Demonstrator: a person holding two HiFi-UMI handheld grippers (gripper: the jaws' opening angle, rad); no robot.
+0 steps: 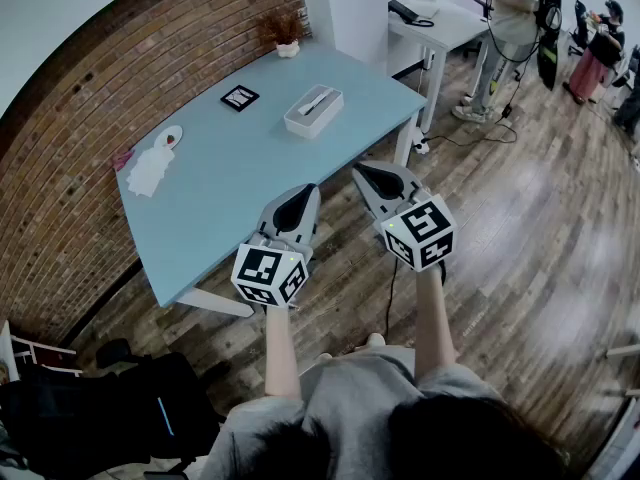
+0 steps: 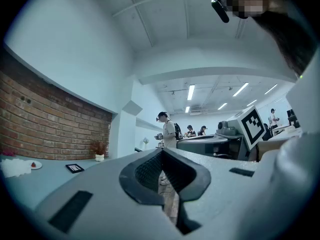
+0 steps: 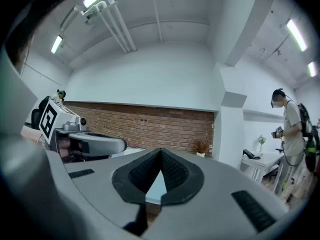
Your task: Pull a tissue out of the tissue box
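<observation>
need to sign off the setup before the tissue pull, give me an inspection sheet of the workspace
surface: light blue table, mostly bare, set against a brick wall.
job's things: tissue box on the table's far part, nothing touching it.
clutter: black square card, small plant, small plate, crumpled white paper.
grippers: left gripper and right gripper held level at the table's near edge, fingers closed, nothing between them.
cables: cable on the wood floor by the table leg.
surroundings: white desk with a standing person beside it; dark chair at lower left.
</observation>
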